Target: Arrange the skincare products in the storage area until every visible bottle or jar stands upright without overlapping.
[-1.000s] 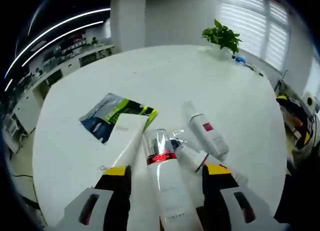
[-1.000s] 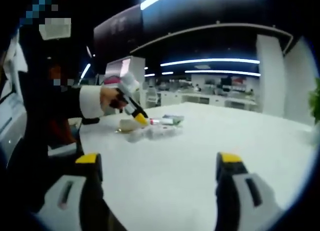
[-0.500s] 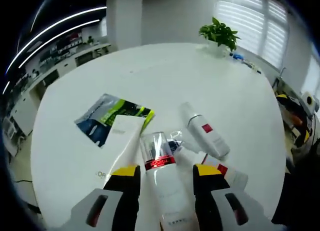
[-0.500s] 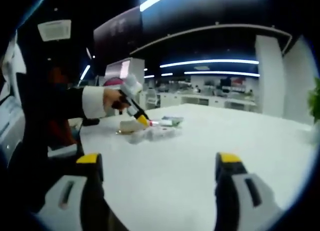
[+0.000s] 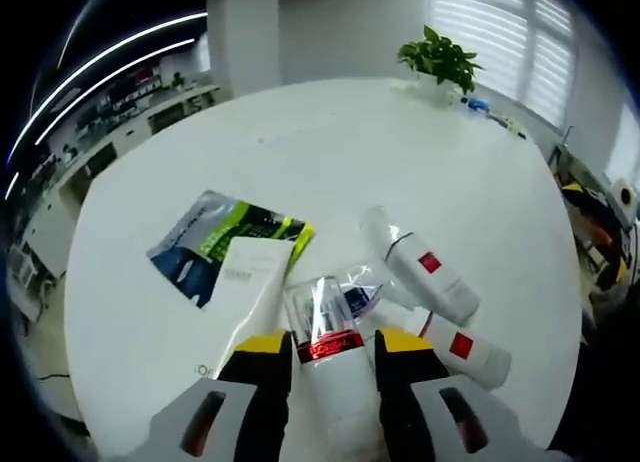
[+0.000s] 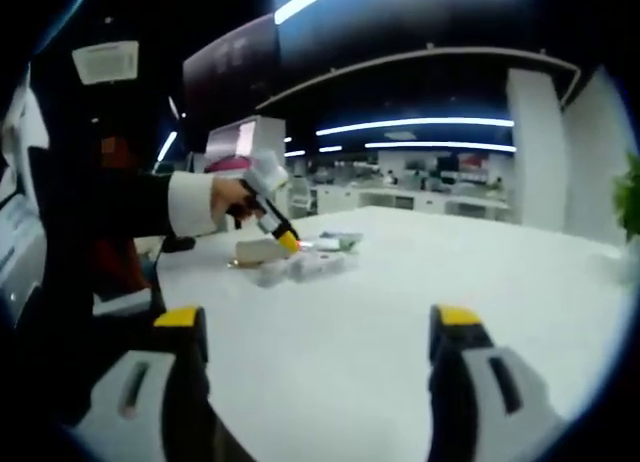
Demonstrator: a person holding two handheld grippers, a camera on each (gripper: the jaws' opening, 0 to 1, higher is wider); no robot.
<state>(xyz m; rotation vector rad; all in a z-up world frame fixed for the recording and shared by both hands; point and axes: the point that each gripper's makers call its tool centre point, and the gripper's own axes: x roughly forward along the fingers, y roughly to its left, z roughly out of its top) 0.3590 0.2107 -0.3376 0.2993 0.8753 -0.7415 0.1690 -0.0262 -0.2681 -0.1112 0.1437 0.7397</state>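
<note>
In the left gripper view a white bottle point(image 5: 326, 334) with a red band and a clear cap lies on the round white table point(image 5: 330, 142). My left gripper point(image 5: 333, 344) is shut on it, one yellow-tipped jaw against each side. Around it lie a white tube point(image 5: 240, 287), a green and blue sachet point(image 5: 225, 237), a small clear-wrapped blue item point(image 5: 356, 294) and two white bottles with red squares point(image 5: 418, 267) point(image 5: 462, 348), all on their sides. My right gripper point(image 6: 320, 327) hovers open over bare table. Far off, it sees the left gripper point(image 6: 276, 227) at the product pile point(image 6: 300, 264).
A potted plant point(image 5: 440, 62) stands at the table's far edge, with small items beside it. In the right gripper view a person's hand point(image 6: 232, 197) and white cuff hold the left gripper. Desks and ceiling lights lie beyond the table.
The left jaws have drawn together onto the red-banded bottle, and that view has moved slightly closer. The right gripper has stayed still and open.
</note>
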